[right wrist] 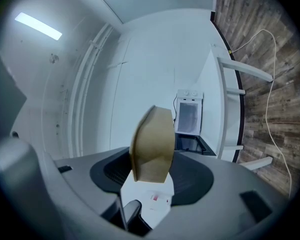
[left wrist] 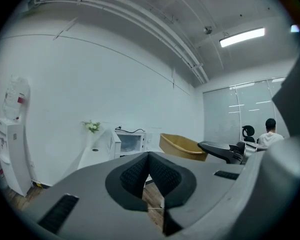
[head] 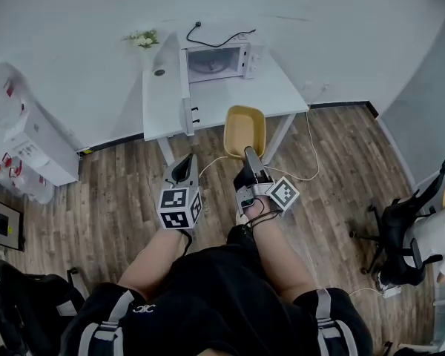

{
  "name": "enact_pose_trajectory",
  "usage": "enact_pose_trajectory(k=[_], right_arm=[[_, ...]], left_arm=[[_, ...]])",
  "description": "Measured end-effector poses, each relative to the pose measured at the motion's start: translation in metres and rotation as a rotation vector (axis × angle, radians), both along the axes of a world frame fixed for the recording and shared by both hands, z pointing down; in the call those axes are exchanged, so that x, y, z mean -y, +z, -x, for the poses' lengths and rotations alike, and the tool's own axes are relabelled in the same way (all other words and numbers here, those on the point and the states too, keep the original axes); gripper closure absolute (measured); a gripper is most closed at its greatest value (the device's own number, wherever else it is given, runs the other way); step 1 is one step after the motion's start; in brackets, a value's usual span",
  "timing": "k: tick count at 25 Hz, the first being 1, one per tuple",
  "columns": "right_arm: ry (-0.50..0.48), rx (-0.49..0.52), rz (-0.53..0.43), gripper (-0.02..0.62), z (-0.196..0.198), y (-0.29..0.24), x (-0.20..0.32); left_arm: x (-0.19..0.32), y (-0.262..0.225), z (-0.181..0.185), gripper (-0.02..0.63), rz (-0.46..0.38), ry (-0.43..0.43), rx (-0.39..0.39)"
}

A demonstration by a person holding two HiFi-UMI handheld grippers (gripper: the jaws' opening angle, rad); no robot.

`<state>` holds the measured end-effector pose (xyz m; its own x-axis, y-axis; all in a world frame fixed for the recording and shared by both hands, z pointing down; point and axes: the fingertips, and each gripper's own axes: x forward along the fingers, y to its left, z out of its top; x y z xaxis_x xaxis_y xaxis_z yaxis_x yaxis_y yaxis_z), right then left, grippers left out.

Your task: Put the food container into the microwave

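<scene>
A tan, empty food container (head: 245, 130) hangs in the air over the wood floor, short of the white table (head: 167, 102). My right gripper (head: 250, 154) is shut on its near rim; in the right gripper view the container (right wrist: 152, 145) stands edge-on between the jaws. The white microwave (head: 216, 60) sits at the table's back with its door (head: 184, 84) swung open to the left and its cavity showing; it also appears far off as the microwave (right wrist: 189, 118). My left gripper (head: 182, 169) hovers left of the container, shut with nothing in it (left wrist: 149, 173).
A small plant (head: 142, 39) stands at the table's back left. A water dispenser (head: 30, 136) is at the far left, office chairs (head: 411, 232) at the right. A white cable (head: 304, 170) trails over the floor beside the table leg.
</scene>
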<state>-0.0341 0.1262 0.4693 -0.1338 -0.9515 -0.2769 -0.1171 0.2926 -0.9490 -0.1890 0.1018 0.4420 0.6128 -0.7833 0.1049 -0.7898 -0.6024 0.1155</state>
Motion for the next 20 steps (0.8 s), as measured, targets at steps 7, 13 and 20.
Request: enact_pose_trajectory(k=[7,13,20], right_arm=[[-0.024,0.010,-0.017,0.367,-0.035,0.007,0.063],[-0.055,0.014,-0.019,0.367,-0.075,0.011,0.128],[-0.096,0.041,0.013,0.367,-0.134,0.020,0.205]], left_arm=[[0.052,0.004,-0.042,0.605,-0.035,0.010,0.022],[0.112,0.005,-0.093,0.605,-0.031,0.010,0.011],[0.184,0.013,-0.160,0.606,0.013,-0.001,0.031]])
